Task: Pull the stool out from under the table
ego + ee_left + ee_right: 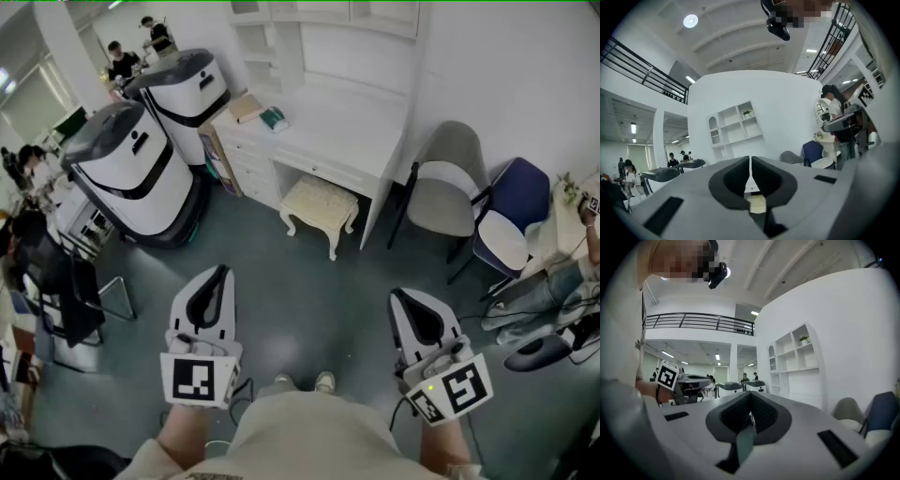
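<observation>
Left tongs [221, 273] and right tongs [397, 294]: both pressed together on nothing, held level at waist height, pointing ahead. I confirm this in each gripper view, where the pads meet with no gap.

Stool [321, 202]: stands well ahead of me, tucked partway under the white table [349, 127], with its near end and two curved legs out in the open. It sits between the drawer unit [251, 171] on the left and the table's side panel on the right.

Handling, my estimate: small and light, with a stiff white frame and a soft cream padded top. It should slide easily on the smooth grey floor. The padding would give under the pads, so I would take the rigid rim below the seat at the near end, or one front leg.

Surroundings: a grey chair [448, 187] and a blue chair [511, 211] stand to the right, two large white-and-black machines [136, 173] to the left. Nothing stands between me and the stool. The risk is catching a leg on the drawers.
</observation>
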Demonstrator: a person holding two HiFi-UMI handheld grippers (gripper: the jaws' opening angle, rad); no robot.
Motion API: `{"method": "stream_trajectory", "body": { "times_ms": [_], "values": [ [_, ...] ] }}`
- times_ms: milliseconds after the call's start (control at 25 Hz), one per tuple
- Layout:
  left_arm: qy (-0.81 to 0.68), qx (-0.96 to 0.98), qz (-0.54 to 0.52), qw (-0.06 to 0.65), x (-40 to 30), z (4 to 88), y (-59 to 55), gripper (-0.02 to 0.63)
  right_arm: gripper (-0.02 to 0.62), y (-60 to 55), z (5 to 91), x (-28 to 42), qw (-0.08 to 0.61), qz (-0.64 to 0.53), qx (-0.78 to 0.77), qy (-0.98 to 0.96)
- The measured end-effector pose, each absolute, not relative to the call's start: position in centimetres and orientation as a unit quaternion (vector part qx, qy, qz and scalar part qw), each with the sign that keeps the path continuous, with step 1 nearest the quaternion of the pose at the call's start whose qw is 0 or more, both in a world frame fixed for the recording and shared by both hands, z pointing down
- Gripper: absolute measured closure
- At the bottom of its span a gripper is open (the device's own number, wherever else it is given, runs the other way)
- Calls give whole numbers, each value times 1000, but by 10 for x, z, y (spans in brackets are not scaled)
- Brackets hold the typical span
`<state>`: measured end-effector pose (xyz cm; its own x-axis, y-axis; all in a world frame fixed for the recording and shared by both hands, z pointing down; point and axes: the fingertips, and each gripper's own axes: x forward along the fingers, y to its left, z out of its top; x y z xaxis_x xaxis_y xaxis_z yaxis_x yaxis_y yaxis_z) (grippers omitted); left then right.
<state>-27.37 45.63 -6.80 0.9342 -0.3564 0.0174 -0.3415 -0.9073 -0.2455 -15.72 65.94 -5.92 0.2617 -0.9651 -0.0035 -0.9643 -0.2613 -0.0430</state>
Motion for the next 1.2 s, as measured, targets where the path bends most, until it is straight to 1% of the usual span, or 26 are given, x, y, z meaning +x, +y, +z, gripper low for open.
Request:
{"method": "stream_trajectory", "body": {
  "times_ms": [120,280,560,800,840,880,920,960,1040,1200],
  "values": [
    [180,-976,-30,122,-274,-69,457,574,574,662,-64,-155,39,-8,-795,605],
    [181,-976,-32,117,-282,-65,457,574,574,659,-59,-158,26,-11,-799,601],
    [183,-976,-33,113,-278,-64,463,574,572,663,-51,-157,26,-21,-796,605],
    [208,-973,25,98,-290,-75,458,574,567,667,-49,-146,25,-19,-800,599],
    [213,-972,41,88,-292,-78,457,572,529,666,-49,-144,24,-19,-802,597],
    [215,-972,55,80,-294,-81,456,522,449,665,-48,-142,21,-18,-802,597],
    [213,-972,64,74,-294,-82,455,414,393,663,-48,-141,14,-17,-801,598],
    [211,-973,67,69,-292,-81,454,388,387,662,-47,-140,6,-15,-801,598],
    [204,-975,65,66,-288,-76,454,374,385,660,-46,-137,0,-11,-803,596],
    [197,-975,59,78,-276,-67,452,371,355,656,-41,-125,19,-6,-810,586]
  ]
}}
